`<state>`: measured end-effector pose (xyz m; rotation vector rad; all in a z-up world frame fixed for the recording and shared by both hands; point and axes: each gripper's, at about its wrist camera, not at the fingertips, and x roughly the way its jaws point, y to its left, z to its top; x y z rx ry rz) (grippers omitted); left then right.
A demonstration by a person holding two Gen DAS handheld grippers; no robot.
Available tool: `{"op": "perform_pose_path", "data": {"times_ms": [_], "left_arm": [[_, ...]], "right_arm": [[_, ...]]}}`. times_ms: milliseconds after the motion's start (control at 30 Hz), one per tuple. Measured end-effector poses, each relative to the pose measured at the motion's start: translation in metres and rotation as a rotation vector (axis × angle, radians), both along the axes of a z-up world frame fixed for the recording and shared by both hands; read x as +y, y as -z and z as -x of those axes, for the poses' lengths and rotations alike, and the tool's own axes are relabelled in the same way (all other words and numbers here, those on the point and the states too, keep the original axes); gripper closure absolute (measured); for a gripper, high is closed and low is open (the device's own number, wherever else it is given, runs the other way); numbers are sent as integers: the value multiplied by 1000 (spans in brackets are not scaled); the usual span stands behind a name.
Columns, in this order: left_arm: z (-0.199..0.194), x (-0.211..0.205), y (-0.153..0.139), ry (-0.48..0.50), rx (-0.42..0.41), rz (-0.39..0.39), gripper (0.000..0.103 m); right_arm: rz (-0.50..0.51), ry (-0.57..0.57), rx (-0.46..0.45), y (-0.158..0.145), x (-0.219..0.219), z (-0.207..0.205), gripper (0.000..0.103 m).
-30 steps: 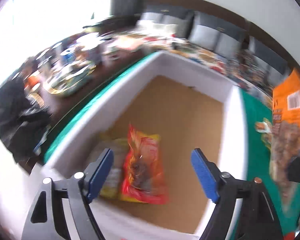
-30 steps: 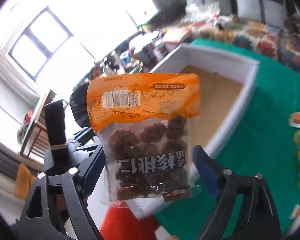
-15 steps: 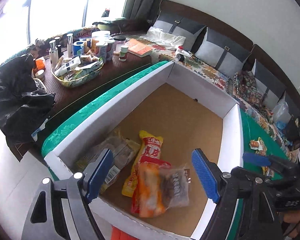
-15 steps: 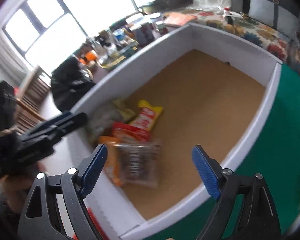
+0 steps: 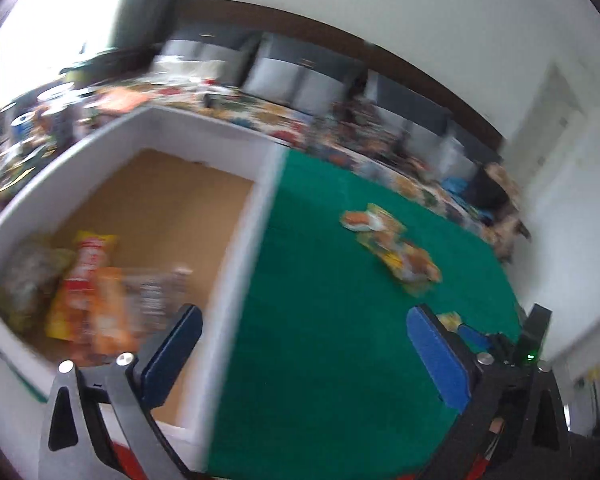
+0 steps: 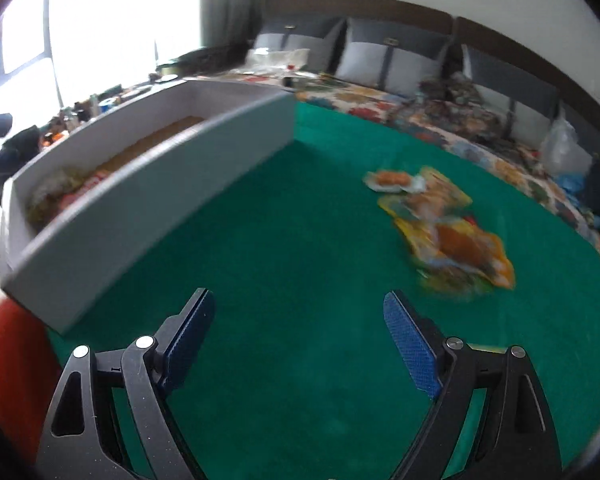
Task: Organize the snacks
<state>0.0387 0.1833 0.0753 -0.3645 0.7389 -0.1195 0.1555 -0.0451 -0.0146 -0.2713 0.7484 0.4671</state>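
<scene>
With both sets of blue-padded fingers spread wide and holding nothing, the next pick turns on where the loose packets lie. From the right gripper [image 6: 298,340], the snack pile [image 6: 444,232] sits ahead and off to its right on the green bench [image 6: 300,240], well apart from the fingers, with nothing between. The pile runs in a slanted line away from the gripper, a small orange-and-white packet [image 6: 394,181] at its far end and the larger yellow-orange bags nearer.

From the left gripper [image 5: 304,356], the same snack pile [image 5: 396,250] also lies ahead and to the right, but farther off, and this gripper hangs just above the white box [image 5: 240,248], whose near wall falls between its fingers. Inside the box, several packets [image 5: 96,296] already lie bunched in the near corner; blur hides their labels.

By my reckoning the right gripper is nearer the pile and better placed to reach it, closing across the short width of a bag.
</scene>
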Motion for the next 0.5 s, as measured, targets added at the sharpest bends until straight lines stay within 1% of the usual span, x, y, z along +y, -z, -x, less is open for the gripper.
{"op": "perform_pose_path", "data": {"times_ms": [67, 100, 167, 200, 267, 333, 367, 433, 500], "left_arm": [[-10, -55, 14, 111, 14, -16, 0], [-16, -73, 21, 147, 32, -28, 0], [-33, -115, 49, 224, 96, -79, 0], [-43, -133, 67, 246, 131, -114, 0], [-62, -157, 98, 257, 180, -179, 1], [-79, -169, 119, 252, 203, -215, 1], [-88, -172, 128, 241, 213, -228, 1], [-104, -172, 141, 200, 222, -242, 1], [-114, -167, 148, 165, 210, -251, 1]], "right_arm": [[30, 100, -1, 21, -63, 12, 14], [46, 160, 12, 32, -96, 16, 14], [81, 262, 48, 49, -148, 16, 14], [94, 313, 67, 58, -172, 13, 14], [113, 403, 101, 70, -211, 4, 14], [96, 453, 130, 78, -236, -3, 14], [51, 469, 128, 79, -249, -6, 14], [32, 497, 124, 77, -262, -11, 14], [-2, 509, 123, 79, -269, -17, 14]]}}
